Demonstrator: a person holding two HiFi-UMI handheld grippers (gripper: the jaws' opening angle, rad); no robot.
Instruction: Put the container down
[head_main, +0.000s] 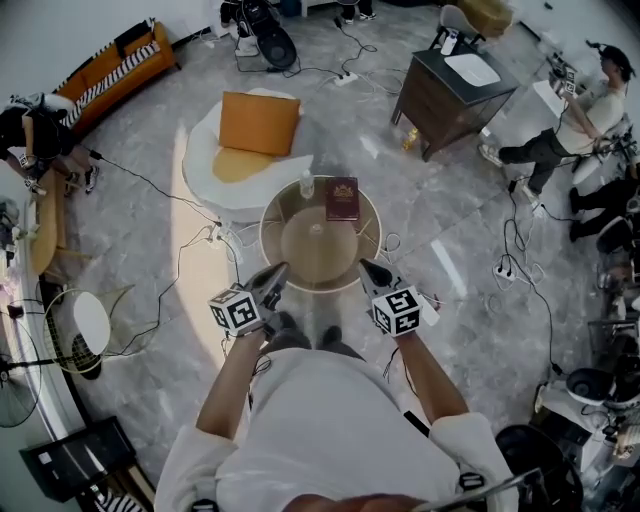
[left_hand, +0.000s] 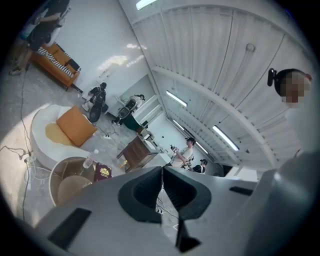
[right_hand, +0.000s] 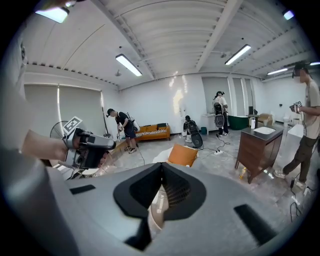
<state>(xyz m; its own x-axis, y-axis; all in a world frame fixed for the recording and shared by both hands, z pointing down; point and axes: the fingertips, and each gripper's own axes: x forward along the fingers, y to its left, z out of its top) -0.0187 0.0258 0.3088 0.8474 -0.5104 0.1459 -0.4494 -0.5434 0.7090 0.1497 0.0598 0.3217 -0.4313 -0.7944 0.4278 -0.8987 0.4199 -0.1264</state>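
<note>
A round glass-topped table (head_main: 268, 215) stands just ahead of me. On its far side a small clear bottle (head_main: 306, 184) stands upright, with a maroon book (head_main: 342, 198) lying beside it on the right. My left gripper (head_main: 274, 273) hangs over the table's near left rim, jaws shut and empty. My right gripper (head_main: 372, 270) is over the near right rim, also shut and empty. In the left gripper view the closed jaws (left_hand: 161, 172) point past the table (left_hand: 56, 175), the bottle (left_hand: 88, 161) and the book (left_hand: 103, 173). The right gripper (right_hand: 161, 170) shows closed pads with nothing between them.
A white round armchair with an orange cushion (head_main: 258, 122) sits behind the table. A dark wooden cabinet (head_main: 455, 95) is at the back right. Cables trail over the marble floor (head_main: 180, 200). A fan (head_main: 80, 325) stands at the left, and several people work around the room's edges.
</note>
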